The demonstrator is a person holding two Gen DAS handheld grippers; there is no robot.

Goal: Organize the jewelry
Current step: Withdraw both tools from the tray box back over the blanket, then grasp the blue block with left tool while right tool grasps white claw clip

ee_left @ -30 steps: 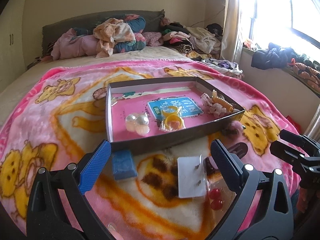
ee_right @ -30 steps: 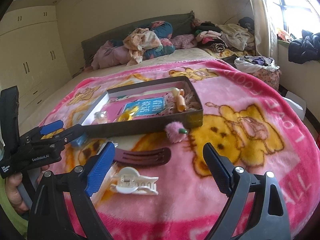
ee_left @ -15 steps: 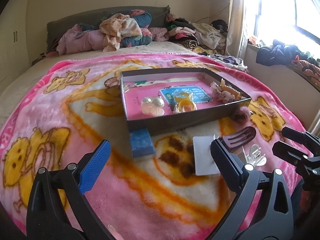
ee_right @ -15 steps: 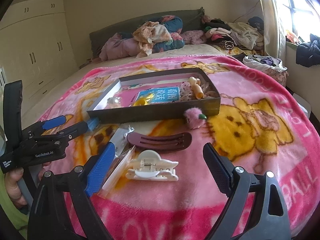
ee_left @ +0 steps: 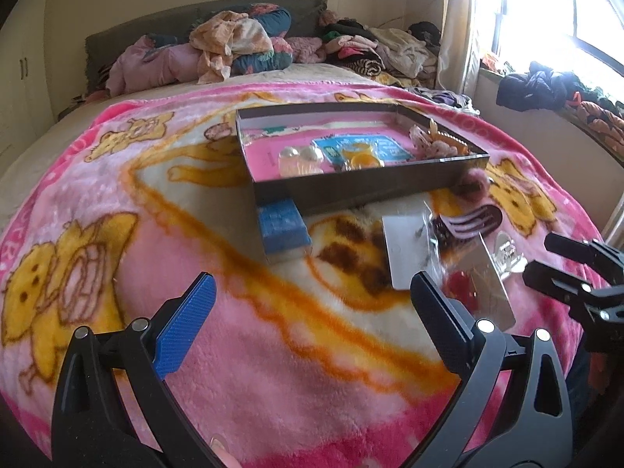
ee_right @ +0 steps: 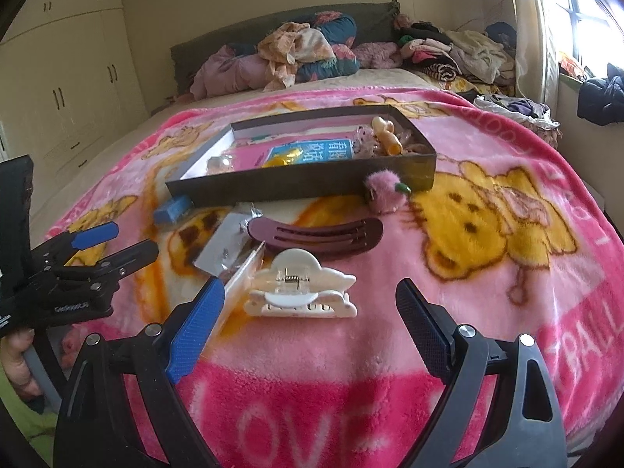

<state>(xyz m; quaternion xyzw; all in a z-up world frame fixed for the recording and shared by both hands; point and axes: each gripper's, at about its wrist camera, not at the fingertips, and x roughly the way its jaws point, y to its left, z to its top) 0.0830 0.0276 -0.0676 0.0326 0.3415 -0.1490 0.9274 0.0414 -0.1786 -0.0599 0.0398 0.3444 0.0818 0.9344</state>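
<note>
A dark shallow box (ee_left: 351, 193) (ee_right: 296, 185) lies on the pink blanket and holds pearl earrings (ee_left: 300, 156), a yellow ring (ee_left: 360, 160) and hair pieces. In front of it lie a blue pad (ee_left: 282, 228), a white earring card (ee_left: 405, 249), a maroon hair clip (ee_right: 316, 236), a white claw clip (ee_right: 300, 290) and a pink pompom (ee_right: 384, 191). My left gripper (ee_left: 312, 323) is open and empty, over the blanket, short of the blue pad. My right gripper (ee_right: 308, 319) is open and empty, with the white claw clip just beyond its fingertips.
The pink cartoon blanket (ee_right: 487, 234) covers the bed. Piles of clothes (ee_right: 308, 54) lie at the headboard and near the window. Wardrobe doors (ee_right: 66, 89) stand at the left. A red bead packet (ee_left: 464, 292) lies beside the earring card.
Both grippers have pulled back and to the left from the box. The white claw clip now sits closer between the right gripper's fingers. Both stay open.
</note>
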